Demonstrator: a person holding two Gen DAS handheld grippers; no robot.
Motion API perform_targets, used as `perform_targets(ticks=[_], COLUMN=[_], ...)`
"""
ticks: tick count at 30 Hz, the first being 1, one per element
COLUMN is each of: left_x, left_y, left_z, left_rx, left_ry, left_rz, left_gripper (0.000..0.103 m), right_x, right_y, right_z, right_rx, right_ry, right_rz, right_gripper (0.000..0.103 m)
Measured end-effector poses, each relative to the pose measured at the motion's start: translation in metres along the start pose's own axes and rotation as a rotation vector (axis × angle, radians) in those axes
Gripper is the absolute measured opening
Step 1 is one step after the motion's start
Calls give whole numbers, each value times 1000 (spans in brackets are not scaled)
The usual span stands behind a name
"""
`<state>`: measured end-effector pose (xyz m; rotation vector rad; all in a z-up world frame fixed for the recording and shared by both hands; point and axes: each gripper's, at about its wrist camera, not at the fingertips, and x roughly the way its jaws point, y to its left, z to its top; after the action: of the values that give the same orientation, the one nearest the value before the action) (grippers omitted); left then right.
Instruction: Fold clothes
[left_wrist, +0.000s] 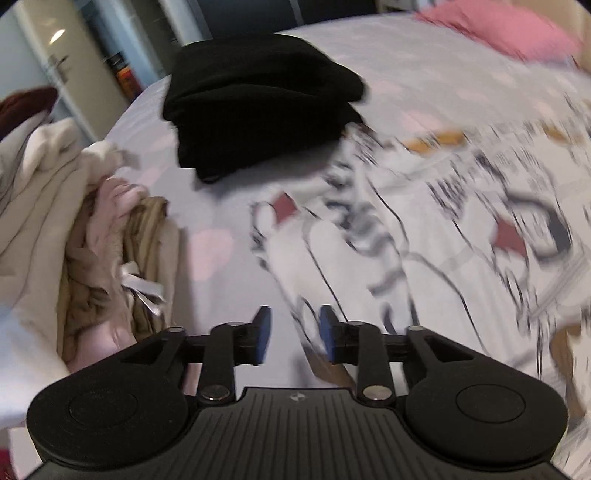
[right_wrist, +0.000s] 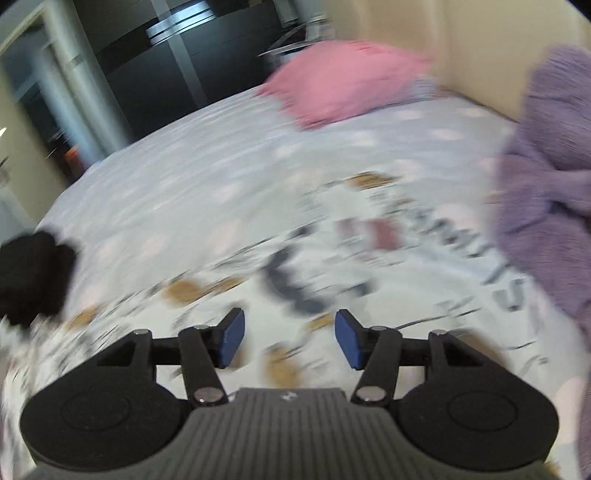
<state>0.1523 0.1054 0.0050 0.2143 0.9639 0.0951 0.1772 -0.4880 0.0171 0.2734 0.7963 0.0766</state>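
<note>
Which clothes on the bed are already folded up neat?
The black garment. It sits in a tidy folded stack, while the beige heap is crumpled and the printed garment lies spread out.

white garment (left_wrist: 424, 236) printed with black, red and tan cartoons; folded black sweater (left_wrist: 258, 107); pale bedsheet (right_wrist: 207, 177) with pink dots; pink pillow (right_wrist: 343, 81); purple fleece (right_wrist: 546, 192); blue-padded tongs (left_wrist: 291, 334).

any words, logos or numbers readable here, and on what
None can be read.
Printed garment: dark letter-like marks, too blurred to read.
Left tongs body: a small round emblem, no words.
Right tongs body: a small pale mark, too small to read.
</note>
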Motion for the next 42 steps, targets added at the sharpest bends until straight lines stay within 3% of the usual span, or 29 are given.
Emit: perform_targets(ticks=[5, 11, 16, 17, 18, 20, 24, 26, 28, 32, 37, 39, 42], left_x=[35, 97, 138, 140, 139, 135, 117, 108, 106, 116, 116, 105, 78], left_y=[25, 55, 68, 65, 61, 51, 47, 55, 63, 68, 59, 56, 49], left_z=[32, 56, 53, 52, 52, 54, 68, 78, 86, 88, 73, 63, 49], left_rx=[-158, -308, -444, -440, -412, -342, -254, -221, -186, -154, -112, -102, -102], left_ry=[3, 45, 73, 62, 45, 21, -39, -75, -102, -69, -30, -37, -62], left_rz=[-31, -26, -129, -138, -133, -124, -5, 92, 162, 186, 178, 162, 130], left_gripper=[42, 45, 44, 40, 24, 8, 3, 3, 3, 4, 17, 31, 40], right_x=[-7, 8, 32, 36, 41, 47, 58, 61, 62, 61, 56, 53, 46], right_y=[65, 98, 112, 115, 116, 117, 122, 124, 125, 122, 118, 118, 123], right_z=[-28, -56, -60, -58, -56, -52, -49, -49, -49, -48, -46, -46, -46], right_rx=[-111, -138, -135, -147, -151, -138, -145, -155, -159, -158, -150, -154, -172], right_ry=[55, 116, 149, 149, 150, 161, 183, 191, 197, 199, 190, 184, 170], right_rz=[66, 71, 76, 63, 52, 57, 76, 82, 86, 85, 69, 64, 72], right_gripper=[61, 62, 62, 62, 62, 62, 62, 62, 62, 62, 62, 62, 62])
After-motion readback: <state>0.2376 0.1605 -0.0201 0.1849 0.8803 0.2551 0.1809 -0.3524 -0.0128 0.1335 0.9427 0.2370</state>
